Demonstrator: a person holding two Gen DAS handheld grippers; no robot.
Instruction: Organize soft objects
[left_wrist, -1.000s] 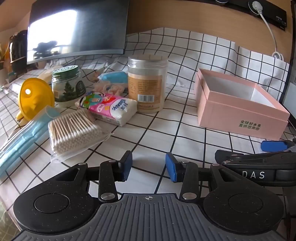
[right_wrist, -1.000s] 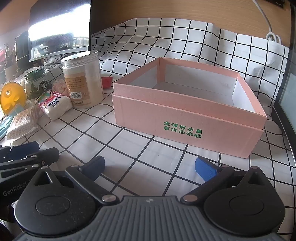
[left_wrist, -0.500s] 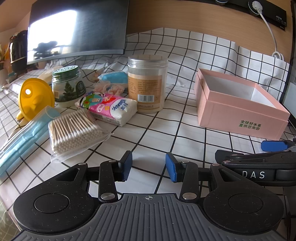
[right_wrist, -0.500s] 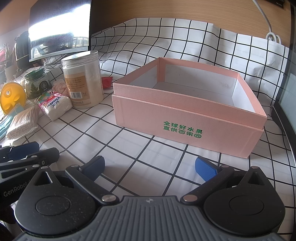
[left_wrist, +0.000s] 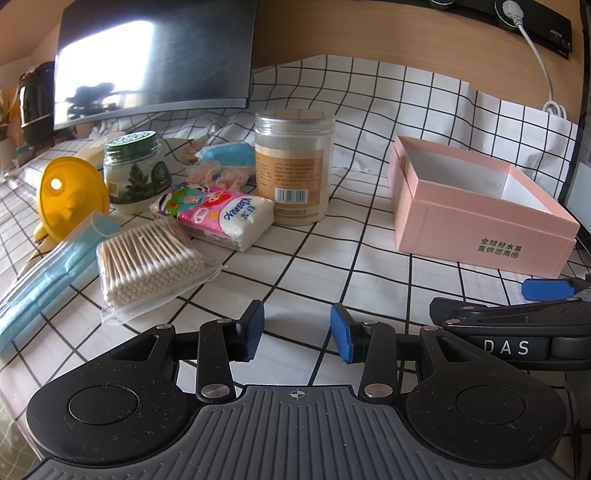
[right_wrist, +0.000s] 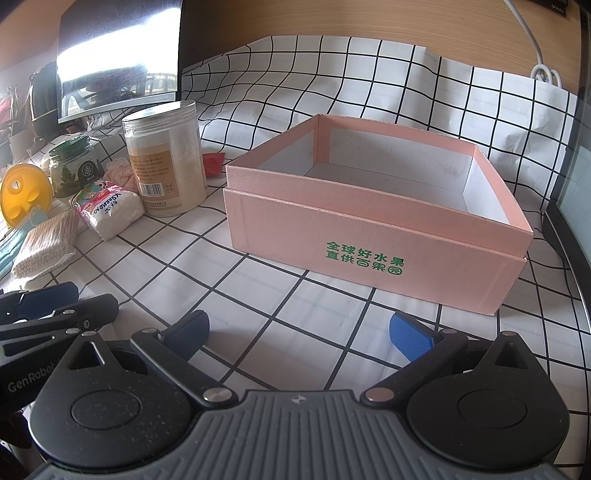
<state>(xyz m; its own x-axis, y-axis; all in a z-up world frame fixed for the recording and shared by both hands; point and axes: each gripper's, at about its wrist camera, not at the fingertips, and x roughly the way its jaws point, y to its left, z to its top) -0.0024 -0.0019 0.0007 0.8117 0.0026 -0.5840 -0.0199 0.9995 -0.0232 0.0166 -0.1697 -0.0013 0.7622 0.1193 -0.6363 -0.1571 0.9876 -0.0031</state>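
Observation:
An open, empty pink box (left_wrist: 480, 225) (right_wrist: 373, 236) stands on the checked cloth at the right. Left of it lie a bag of cotton swabs (left_wrist: 147, 258) (right_wrist: 46, 245), a Kleenex tissue pack (left_wrist: 218, 214) (right_wrist: 107, 210), blue face masks (left_wrist: 48, 273), a pink frilly cloth (left_wrist: 218, 173) and a blue soft packet (left_wrist: 225, 153). My left gripper (left_wrist: 295, 328) is open and empty, low over the cloth, right of the swabs. My right gripper (right_wrist: 299, 328) is wide open and empty in front of the box.
A clear tub with a tan label (left_wrist: 293, 166) (right_wrist: 164, 158), a green-lidded jar (left_wrist: 135, 170) and a yellow funnel (left_wrist: 70, 195) stand among the soft things. A dark monitor (left_wrist: 155, 59) stands behind. A small red item (right_wrist: 213, 162) lies behind the tub.

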